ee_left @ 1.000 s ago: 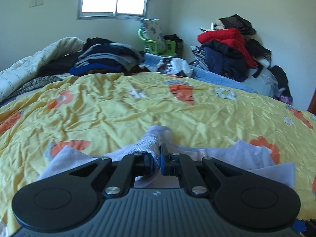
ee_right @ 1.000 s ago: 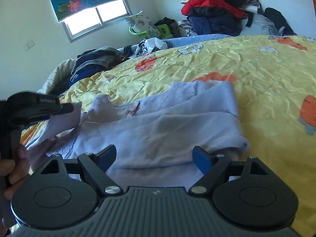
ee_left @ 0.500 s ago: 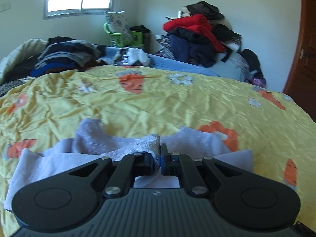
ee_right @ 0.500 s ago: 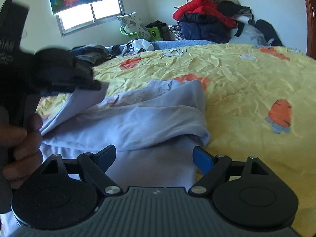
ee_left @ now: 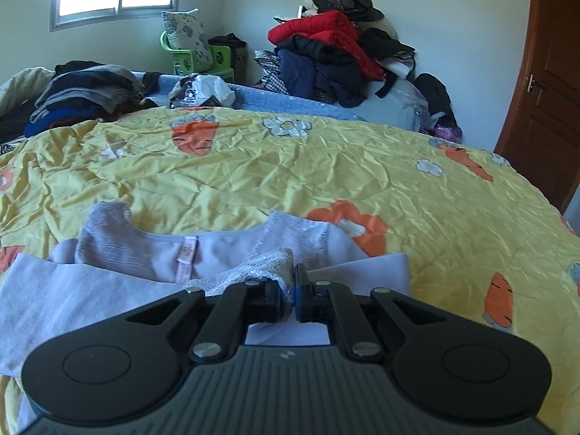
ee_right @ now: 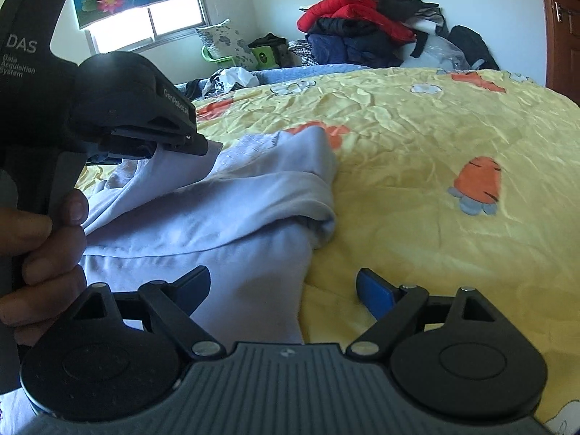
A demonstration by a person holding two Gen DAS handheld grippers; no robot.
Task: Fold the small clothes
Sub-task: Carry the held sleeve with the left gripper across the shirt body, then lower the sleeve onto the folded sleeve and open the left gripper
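L claw [ee_left: 293,288] was clamped on lace edge of lilac top [ee_left: 224,250] lying part-folded on yellow bed cover [ee_left: 326,166], R claw [ee_right: 282,286] wide open w/ nothing gripped, just over top's hem.

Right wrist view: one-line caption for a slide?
Open right gripper hovers over a lavender garment on the yellow bedspread while the left gripper pinches its lifted edge.

pale lilac top [ee_left: 217,253] lies on yellow bedcover, partly folded, neckline with pink label facing up. lace-trimmed edge lifted, bunched, pulled across body. sleeve fold [ee_right: 232,214] lies doubled over lower part, rounded at right edge.
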